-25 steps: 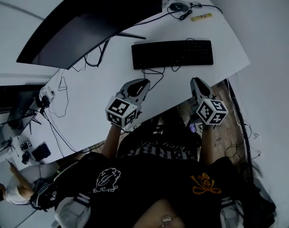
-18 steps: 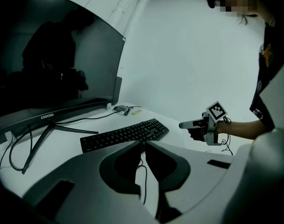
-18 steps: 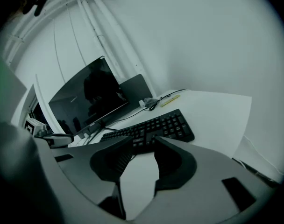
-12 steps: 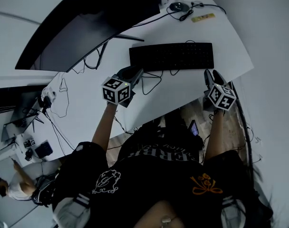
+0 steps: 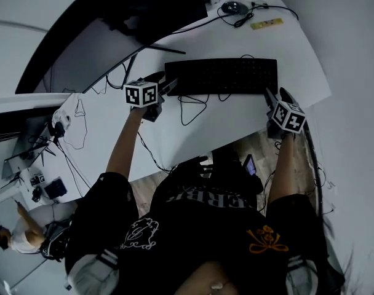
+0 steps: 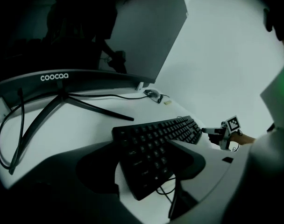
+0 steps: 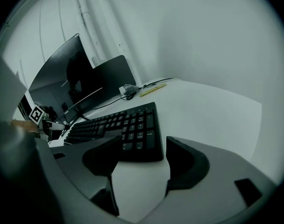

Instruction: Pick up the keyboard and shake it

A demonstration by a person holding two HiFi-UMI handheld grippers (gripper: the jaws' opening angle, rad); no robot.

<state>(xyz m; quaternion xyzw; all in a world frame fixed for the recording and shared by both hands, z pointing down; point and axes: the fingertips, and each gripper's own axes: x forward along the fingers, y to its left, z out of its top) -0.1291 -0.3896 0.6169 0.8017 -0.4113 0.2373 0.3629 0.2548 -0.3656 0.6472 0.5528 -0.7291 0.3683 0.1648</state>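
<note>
Presently: keyboard (image 5: 221, 76), black, lying flat on the white tabletop (image 5: 236, 118), lengthwise in front of the curved monitor (image 5: 82, 35) (stand legs splayed behind it).

Left gripper (image 6: 142, 167): at the keyboard's left end, jaws opening, that end lying in the gap between them. Whether either jaw touches the keys is hard to tell in the dim view.

Right gripper (image 7: 139, 160): at the keyboard's right end, jaws opening wide, the corner at the mouth of the gap, not clamped.

Loose cable (image 5: 193, 106): looped on the tabletop just beside the keyboard's near edge.

Mouse (image 5: 233, 7): far corner, well apart.
</note>
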